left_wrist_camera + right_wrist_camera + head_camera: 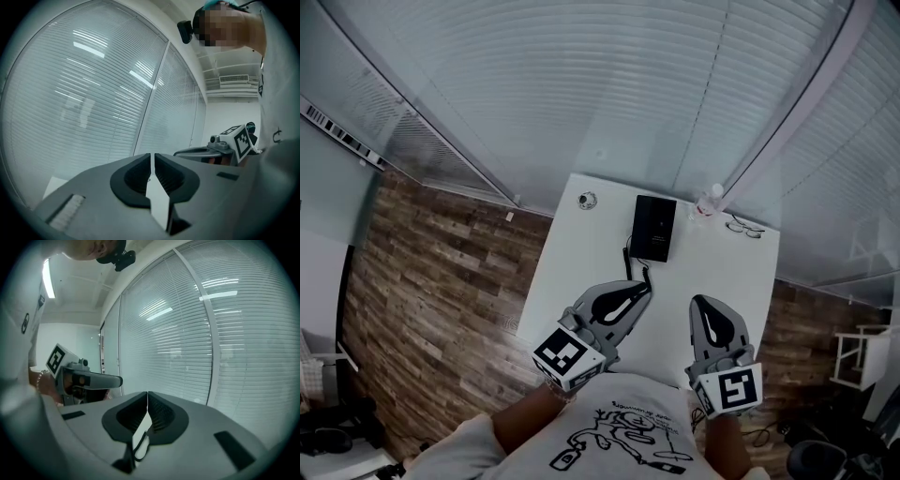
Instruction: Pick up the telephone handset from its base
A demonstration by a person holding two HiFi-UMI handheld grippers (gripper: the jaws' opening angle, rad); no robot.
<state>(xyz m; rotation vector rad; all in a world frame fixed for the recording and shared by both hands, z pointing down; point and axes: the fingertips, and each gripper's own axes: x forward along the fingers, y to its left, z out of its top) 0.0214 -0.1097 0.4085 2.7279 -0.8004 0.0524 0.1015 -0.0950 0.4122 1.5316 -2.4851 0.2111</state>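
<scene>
Left gripper [643, 291] and right gripper [701, 305], both closed and empty, are held near-level over the desk [581, 262], at 6 o'clock from the telephone [654, 228].

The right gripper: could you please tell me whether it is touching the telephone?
Apart. The head view shows bare white table between the right gripper and the telephone, which sits further up the table.

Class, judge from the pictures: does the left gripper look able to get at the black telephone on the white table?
Probably yes: only bare table and the cord lie between the left gripper and the telephone. Its fingers are shut and must open first.
</scene>
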